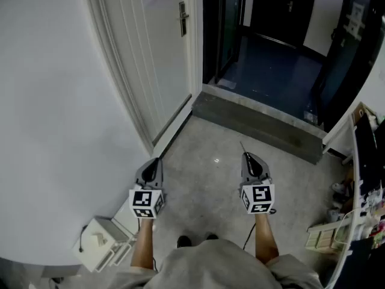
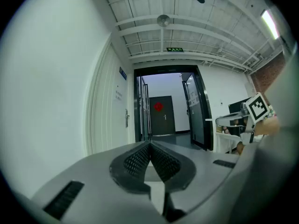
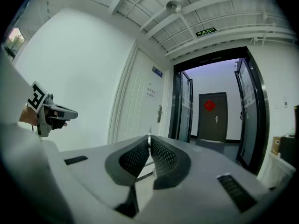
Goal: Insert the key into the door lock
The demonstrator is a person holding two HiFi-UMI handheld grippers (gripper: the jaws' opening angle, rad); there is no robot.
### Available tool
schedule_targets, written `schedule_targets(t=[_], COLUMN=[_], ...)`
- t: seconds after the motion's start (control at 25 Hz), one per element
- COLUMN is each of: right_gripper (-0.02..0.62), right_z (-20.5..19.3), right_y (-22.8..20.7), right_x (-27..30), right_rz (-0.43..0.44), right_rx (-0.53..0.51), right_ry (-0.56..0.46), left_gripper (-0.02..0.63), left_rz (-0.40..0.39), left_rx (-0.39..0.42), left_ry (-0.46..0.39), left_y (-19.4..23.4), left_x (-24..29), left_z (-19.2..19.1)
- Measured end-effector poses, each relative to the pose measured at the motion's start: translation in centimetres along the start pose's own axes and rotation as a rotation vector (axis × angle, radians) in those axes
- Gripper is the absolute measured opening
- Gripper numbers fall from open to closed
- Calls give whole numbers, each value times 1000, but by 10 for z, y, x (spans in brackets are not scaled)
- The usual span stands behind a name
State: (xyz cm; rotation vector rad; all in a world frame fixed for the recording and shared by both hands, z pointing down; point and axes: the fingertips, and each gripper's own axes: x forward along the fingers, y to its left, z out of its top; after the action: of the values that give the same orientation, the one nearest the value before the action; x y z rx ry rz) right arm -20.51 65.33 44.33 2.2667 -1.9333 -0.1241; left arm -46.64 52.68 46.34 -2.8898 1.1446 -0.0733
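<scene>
The white door (image 1: 153, 59) stands ahead on the left, closed, with its metal lock and handle (image 1: 183, 17) high on its right edge. The lock also shows as a small plate (image 2: 126, 119) in the left gripper view and as a plate (image 3: 160, 113) beyond the jaws in the right gripper view. My right gripper (image 1: 246, 155) is level and shut on a thin metal key (image 3: 149, 138), whose blade (image 1: 243, 146) pokes out past the tips. My left gripper (image 1: 157, 160) is shut with nothing in it, level beside the wall. Both grippers are well short of the door.
A grey raised threshold (image 1: 258, 122) leads into a dark corridor with glass doors (image 1: 225, 29). A white box (image 1: 99, 242) sits on the floor by the left wall. Shelves with clutter (image 1: 361, 203) line the right side. At the corridor's far end is a dark door with a red ornament (image 3: 210, 105).
</scene>
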Motion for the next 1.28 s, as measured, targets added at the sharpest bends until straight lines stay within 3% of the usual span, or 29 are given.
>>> schedule_targets(t=[0.24, 0.56, 1.28], right_gripper=[29, 29, 29], right_z=[-4, -10, -29], right_y=[-4, -20, -74], right_x=[-6, -9, 41], right_rz=[8, 21, 96], right_rx=[5, 22, -11], right_ry=[2, -8, 3], left_gripper=[18, 18, 18], left_rz=[-4, 2, 21], left_rx=[-18, -5, -25], left_ry=[36, 19, 26], left_y=[-12, -28, -67], left_x=[-2, 3, 77], left_z=[-4, -3, -15])
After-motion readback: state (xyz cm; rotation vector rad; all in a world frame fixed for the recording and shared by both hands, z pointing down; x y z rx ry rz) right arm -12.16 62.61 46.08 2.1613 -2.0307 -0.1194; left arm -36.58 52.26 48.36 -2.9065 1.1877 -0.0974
